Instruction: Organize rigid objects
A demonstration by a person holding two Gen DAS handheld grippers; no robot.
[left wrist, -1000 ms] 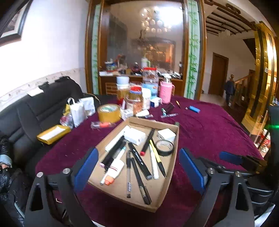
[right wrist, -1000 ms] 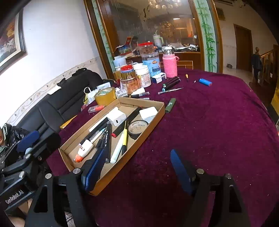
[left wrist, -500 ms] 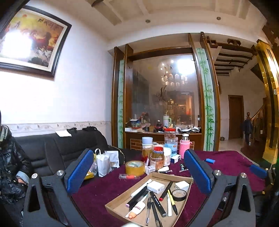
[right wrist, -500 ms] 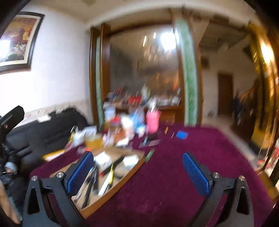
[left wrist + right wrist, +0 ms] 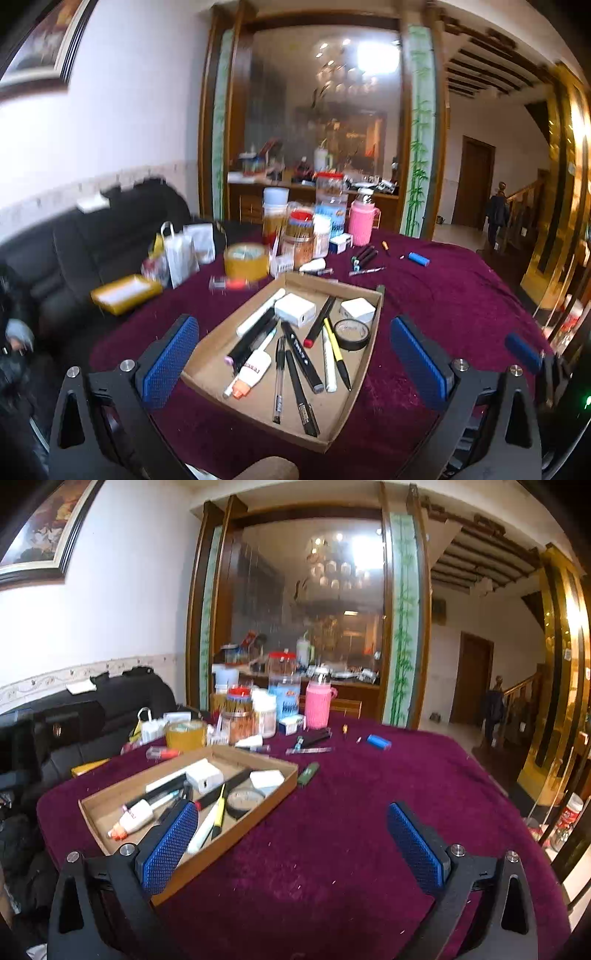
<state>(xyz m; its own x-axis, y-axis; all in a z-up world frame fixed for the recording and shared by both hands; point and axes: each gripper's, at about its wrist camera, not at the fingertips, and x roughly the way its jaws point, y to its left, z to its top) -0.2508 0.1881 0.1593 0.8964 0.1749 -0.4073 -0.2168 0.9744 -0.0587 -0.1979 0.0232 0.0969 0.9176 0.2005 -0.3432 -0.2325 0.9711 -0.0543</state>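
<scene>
A shallow cardboard tray (image 5: 373, 325) (image 5: 284, 781) lies on the maroon tablecloth and holds several pens, markers, two white boxes, a black tape roll (image 5: 352, 334) and a glue tube (image 5: 251, 373). My left gripper (image 5: 295, 362) is open and empty, above the tray's near end. My right gripper (image 5: 295, 843) is open and empty, over the cloth to the right of the tray. A dark green lighter (image 5: 308, 773) lies beside the tray's right wall. Loose pens (image 5: 314, 738) and a blue lighter (image 5: 378, 742) lie farther back.
Jars, a pink flask (image 5: 317, 709) and a yellow tape roll (image 5: 184, 734) crowd the table's far left. A black sofa (image 5: 92, 240) stands to the left with bags and a yellow box. The other gripper's blue tip (image 5: 522, 352) shows at the right.
Both grippers tilted up toward the room half a second ago and have now tipped back down toward the table. Both stay open and empty.
</scene>
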